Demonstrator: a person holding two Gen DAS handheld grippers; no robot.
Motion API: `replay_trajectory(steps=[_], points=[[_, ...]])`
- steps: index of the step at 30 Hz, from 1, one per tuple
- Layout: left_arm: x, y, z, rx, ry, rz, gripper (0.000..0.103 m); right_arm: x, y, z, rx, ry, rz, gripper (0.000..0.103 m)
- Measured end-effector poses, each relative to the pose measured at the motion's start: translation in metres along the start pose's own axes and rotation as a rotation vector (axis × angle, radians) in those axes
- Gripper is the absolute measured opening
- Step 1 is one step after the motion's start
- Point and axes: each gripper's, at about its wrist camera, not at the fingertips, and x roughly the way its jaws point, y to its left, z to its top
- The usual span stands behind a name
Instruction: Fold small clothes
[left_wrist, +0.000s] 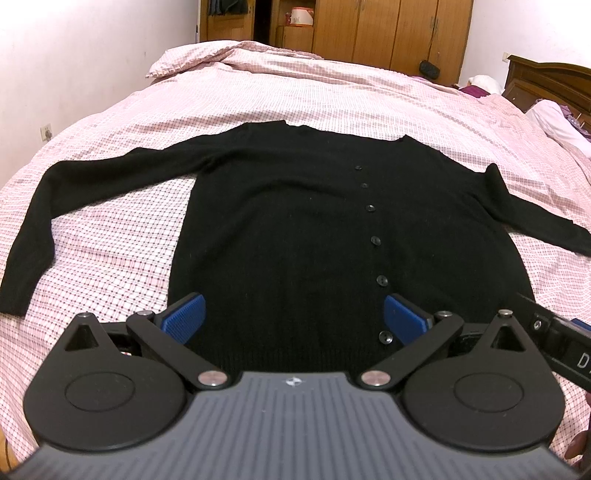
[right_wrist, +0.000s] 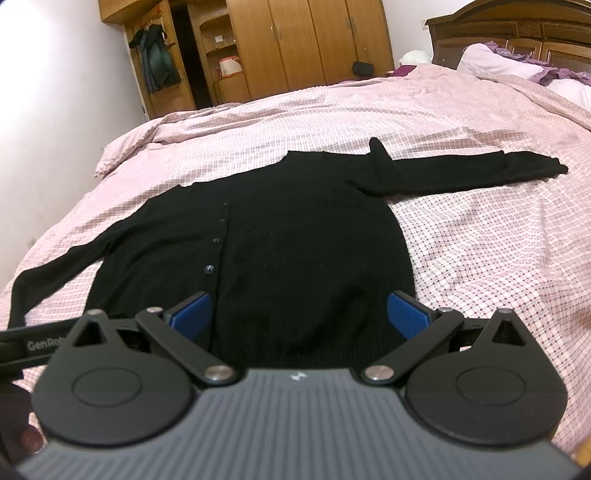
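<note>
Lying flat on the bed (left_wrist: 332, 92), the black cardigan (left_wrist: 295, 229) runs lengthwise away from both tools, hem nearest. Left tool (left_wrist: 293, 319) and right tool (right_wrist: 299, 314) hover over the hem, both spread apart, equally near, holding nothing.

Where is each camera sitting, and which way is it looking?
Left wrist view: sits on the left gripper, looking along its open blue fingers across the black cardigan on the bed toward the wardrobe; the other gripper pokes in at right.
Right wrist view: sits on the right gripper, looking over the cardigan's hem toward the headboard; the other gripper pokes in at left.
Both share the cardigan, its buttons, bed and wardrobe.
</note>
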Motion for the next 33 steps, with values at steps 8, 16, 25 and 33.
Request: replay_trajectory(steps=[8, 16, 25, 33], points=[[0.003, 0.0, 0.0, 0.005, 0.014, -0.004, 0.103, 0.002, -0.001, -0.001, 0.002, 0.006, 0.001, 0.103], [0.012, -0.001, 0.004, 0.023, 0.025, -0.017, 0.103, 0.011, -0.007, -0.002, 0.02, 0.008, 0.013, 0.103], [0.031, -0.001, 0.02, 0.051, 0.038, -0.03, 0.103, 0.031, -0.024, 0.009, 0.044, 0.014, 0.026, 0.103], [0.057, -0.003, 0.044, 0.053, 0.069, -0.028, 0.103, 0.052, -0.065, 0.032, 0.116, -0.007, -0.025, 0.103]])
